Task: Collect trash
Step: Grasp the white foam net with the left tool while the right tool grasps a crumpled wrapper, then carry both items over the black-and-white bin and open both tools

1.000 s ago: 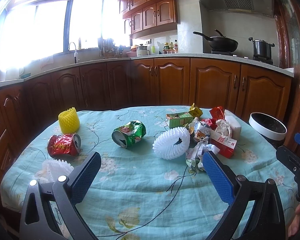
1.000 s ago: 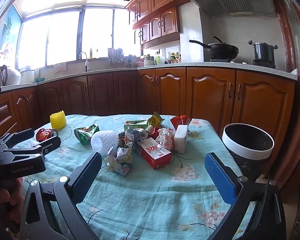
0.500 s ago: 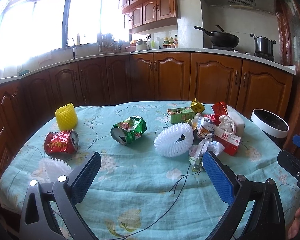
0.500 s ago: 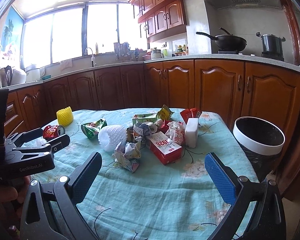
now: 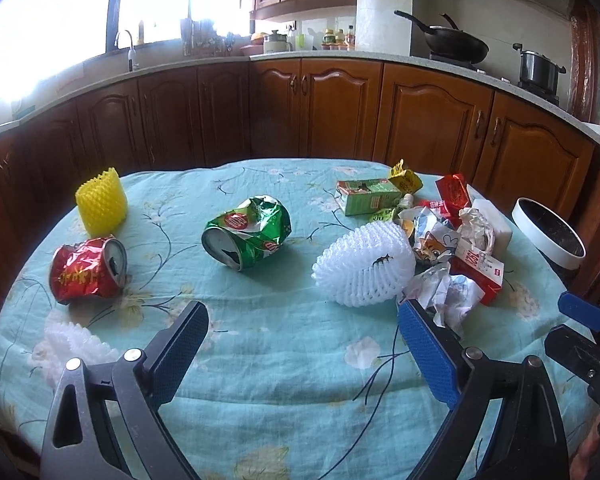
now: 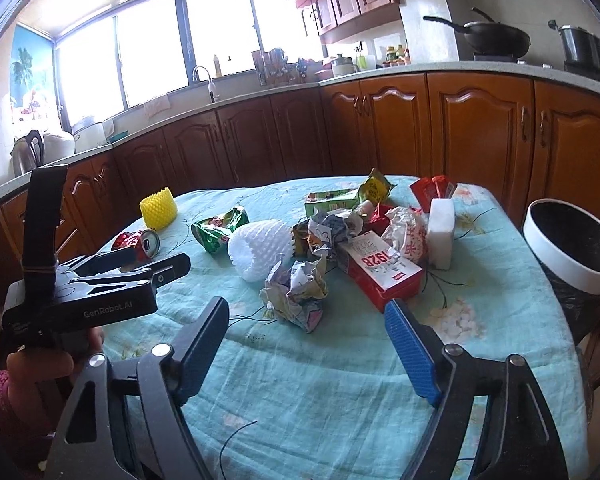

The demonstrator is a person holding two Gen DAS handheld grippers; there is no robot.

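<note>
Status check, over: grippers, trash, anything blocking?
Left gripper open, empty. Right gripper open, empty. Crumpled paper nearest, bin right. Nothing blocking.

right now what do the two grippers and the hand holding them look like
Both grippers, left gripper and right gripper, have black angular frames with silver bolts and blue textured finger pads. The left's body reads GenRobot.AI. The bare hand shows a pink fuzzy cuff.

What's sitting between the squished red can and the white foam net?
The crushed green can lies between the red can and the white foam net, clearest in the left wrist view.
</note>
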